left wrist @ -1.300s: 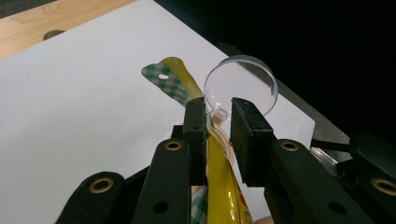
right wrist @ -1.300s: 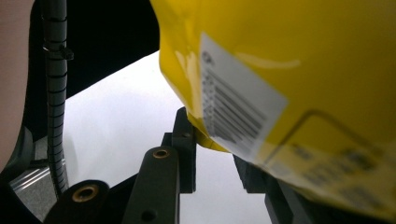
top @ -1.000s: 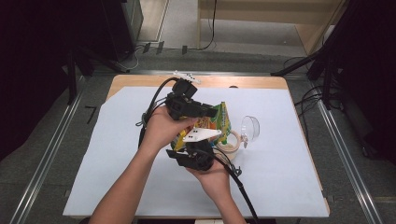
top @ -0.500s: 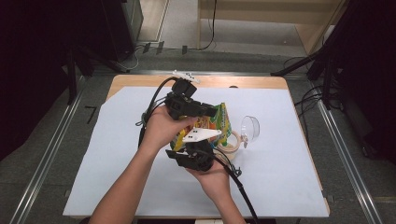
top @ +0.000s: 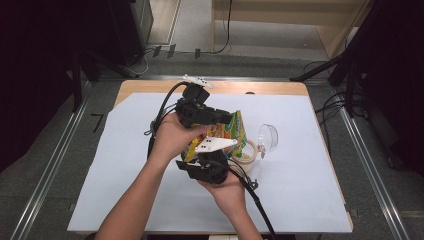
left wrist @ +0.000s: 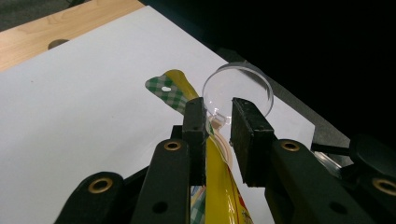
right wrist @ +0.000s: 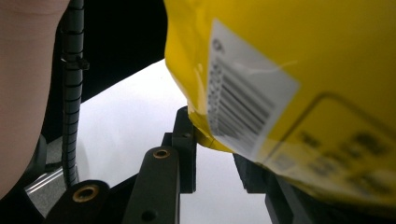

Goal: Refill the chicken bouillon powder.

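high view showed a yellow snack bag [top: 231,131] held up over the white sheet [top: 110,165] on the bench [top: 150,87], just beside a clear cup [top: 267,140] lying on its side. the left hand-held gripper [top: 222,119] clenched the bag's top edge; in the left gripper view the bag [left wrist: 219,182] ran between its jaws, with the cup [left wrist: 238,88] just beyond. the right hand-held gripper [top: 220,150] grasped the bag's lower part, below the barcode [right wrist: 245,105]. the step looked like pulling the bag open. the next move likely called for 2 grips pulling apart, aimed toward the cup.
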Demonstrator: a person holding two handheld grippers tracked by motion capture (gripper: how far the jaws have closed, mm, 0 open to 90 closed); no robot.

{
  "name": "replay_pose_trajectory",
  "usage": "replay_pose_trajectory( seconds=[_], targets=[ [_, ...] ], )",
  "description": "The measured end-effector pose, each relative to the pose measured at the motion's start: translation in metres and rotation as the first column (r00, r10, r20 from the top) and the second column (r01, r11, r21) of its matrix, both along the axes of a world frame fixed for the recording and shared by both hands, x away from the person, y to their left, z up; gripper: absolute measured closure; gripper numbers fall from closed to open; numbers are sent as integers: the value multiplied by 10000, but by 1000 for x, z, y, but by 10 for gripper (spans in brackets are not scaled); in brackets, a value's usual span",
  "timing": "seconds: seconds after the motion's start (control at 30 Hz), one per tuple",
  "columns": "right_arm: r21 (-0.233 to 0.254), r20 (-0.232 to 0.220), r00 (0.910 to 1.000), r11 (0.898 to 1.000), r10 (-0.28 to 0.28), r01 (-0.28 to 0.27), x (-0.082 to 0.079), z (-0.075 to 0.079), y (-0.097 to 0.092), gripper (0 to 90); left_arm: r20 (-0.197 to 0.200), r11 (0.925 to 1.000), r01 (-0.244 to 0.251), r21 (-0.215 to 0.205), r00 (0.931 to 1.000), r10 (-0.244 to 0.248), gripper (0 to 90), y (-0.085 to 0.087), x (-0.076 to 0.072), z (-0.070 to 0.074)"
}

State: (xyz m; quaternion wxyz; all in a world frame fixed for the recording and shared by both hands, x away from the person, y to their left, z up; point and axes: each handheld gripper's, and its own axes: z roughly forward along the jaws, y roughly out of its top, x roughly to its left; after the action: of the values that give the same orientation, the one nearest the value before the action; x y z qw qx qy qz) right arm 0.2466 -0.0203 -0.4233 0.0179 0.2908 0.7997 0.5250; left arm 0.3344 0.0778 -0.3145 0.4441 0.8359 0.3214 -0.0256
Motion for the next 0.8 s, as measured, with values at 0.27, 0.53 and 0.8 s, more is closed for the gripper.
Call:
replay_pose_trajectory(
  seconds=[0.27,0.53,0.8],
  targets=[
    [-64,-12,10000,10000,-45,45,2,-3,0,735,-123,10000,31,32,9999,-31,766,1,3,-3],
    [-69,-1,10000,10000,-29,29,1,-3,0,735,-114,10000,23,40,9999,-23,766,0,3,-3],
    [-130,30,10000,9999,-43,43,2,-4,0,735,-126,10000,64,50,9999,-63,767,0,3,-4]
  ],
)
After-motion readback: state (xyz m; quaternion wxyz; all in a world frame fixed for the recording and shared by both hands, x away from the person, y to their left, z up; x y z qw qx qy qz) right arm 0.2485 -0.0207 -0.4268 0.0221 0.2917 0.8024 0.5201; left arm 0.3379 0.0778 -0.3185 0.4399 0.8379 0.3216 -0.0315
